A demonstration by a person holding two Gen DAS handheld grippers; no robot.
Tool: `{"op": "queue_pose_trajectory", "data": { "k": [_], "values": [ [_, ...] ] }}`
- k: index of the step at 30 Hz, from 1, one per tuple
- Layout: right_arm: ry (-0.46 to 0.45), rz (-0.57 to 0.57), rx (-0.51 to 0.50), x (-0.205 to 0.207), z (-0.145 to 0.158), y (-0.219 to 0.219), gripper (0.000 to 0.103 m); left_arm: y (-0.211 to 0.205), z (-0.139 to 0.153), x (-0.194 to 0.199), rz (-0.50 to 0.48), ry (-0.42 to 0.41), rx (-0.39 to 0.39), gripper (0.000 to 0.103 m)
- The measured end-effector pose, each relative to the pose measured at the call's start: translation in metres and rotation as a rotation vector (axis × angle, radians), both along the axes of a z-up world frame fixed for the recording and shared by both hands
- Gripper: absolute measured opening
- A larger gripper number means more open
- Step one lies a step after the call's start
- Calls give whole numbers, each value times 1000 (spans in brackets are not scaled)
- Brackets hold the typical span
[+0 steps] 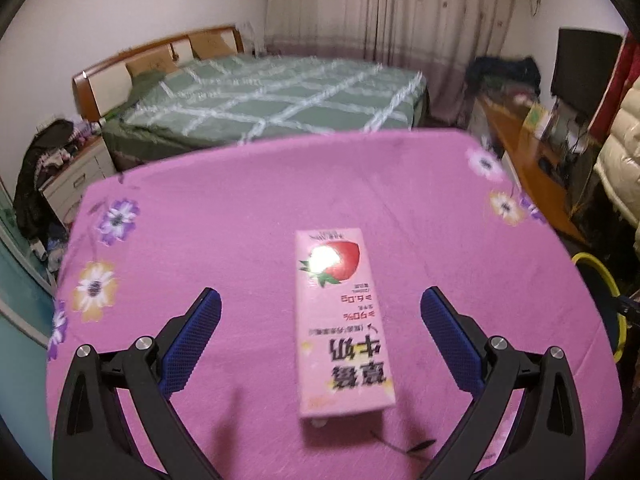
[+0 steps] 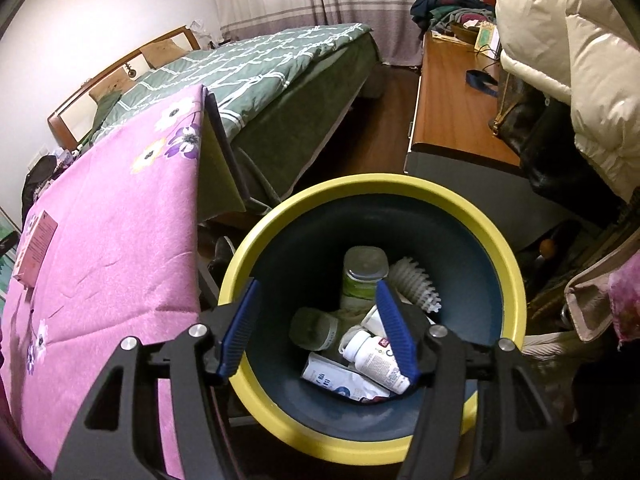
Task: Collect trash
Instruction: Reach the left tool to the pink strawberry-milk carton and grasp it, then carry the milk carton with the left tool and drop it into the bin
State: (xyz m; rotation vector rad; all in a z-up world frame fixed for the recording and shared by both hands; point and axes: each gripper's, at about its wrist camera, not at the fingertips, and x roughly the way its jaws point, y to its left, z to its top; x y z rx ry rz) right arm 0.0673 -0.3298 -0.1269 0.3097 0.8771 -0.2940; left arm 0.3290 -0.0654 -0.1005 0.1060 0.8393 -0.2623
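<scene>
Through my left wrist camera, my left gripper (image 1: 320, 300) hangs over the table with its jaws spread wide and nothing between the blue pads (image 1: 192, 344). Ahead of it, a pink strawberry milk carton (image 1: 340, 320) lies flat on the pink flowered tablecloth (image 1: 200, 248), its long side running away from me and its print upside down from where I look. The carton sits in the gap between my two fingers but well clear of both; neither pad touches it. The picture is a little smeared. Beyond the table edge stands a bed with a green checked quilt (image 1: 272, 96), and at the far right a sliver of the bin's yellow rim (image 1: 600, 272) shows past the tablecloth.

Through my right wrist camera, my right gripper (image 2: 316, 296) points down into the waste bin (image 2: 516, 288), a dark blue tub with a broad yellow rim standing just beside the table. Its jaws stand moderately apart and hold nothing. Below them in the bin lie a white pill bottle (image 2: 372, 356), a green-labelled plastic jar with a cloudy lid (image 2: 360, 280), a white ribbed brush-like piece (image 2: 412, 284), a crumpled white and blue packet (image 2: 336, 380) and a greyish cup (image 2: 314, 328). Off to the left, the same carton (image 2: 34, 248) rests on the tablecloth (image 2: 120, 260), far from this gripper. A wooden desk (image 2: 448, 100) and a cream padded coat (image 2: 568, 40) fill the right side.
</scene>
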Motion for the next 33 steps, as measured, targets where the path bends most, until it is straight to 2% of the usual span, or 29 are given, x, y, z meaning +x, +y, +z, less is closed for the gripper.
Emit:
{"op": "queue_pose_trajectory", "data": {
  "k": [3, 7, 12, 16, 21, 25, 33],
  "values": [
    [2, 3, 0, -1, 0, 0, 58, -10, -10, 18, -10, 56, 15, 98],
    [6, 4, 4, -1, -2, -1, 58, -19, -19, 32, -5, 109, 39, 80],
    [8, 5, 8, -2, -3, -1, 58, -24, -25, 46, 1, 164, 58, 69],
    [6, 4, 10, -3, -3, -1, 58, -28, -29, 48, -23, 199, 66, 51],
    [-3, 8, 8, -5, -1, -2, 58, -37, -23, 39, -59, 184, 60, 51],
    [-15, 8, 9, -11, 1, -2, 58, -54, -6, 23, -115, 154, 51, 51],
    [-40, -13, -8, -37, 12, -10, 58, -139, 33, -24, -323, 96, 23, 51]
  ]
}}
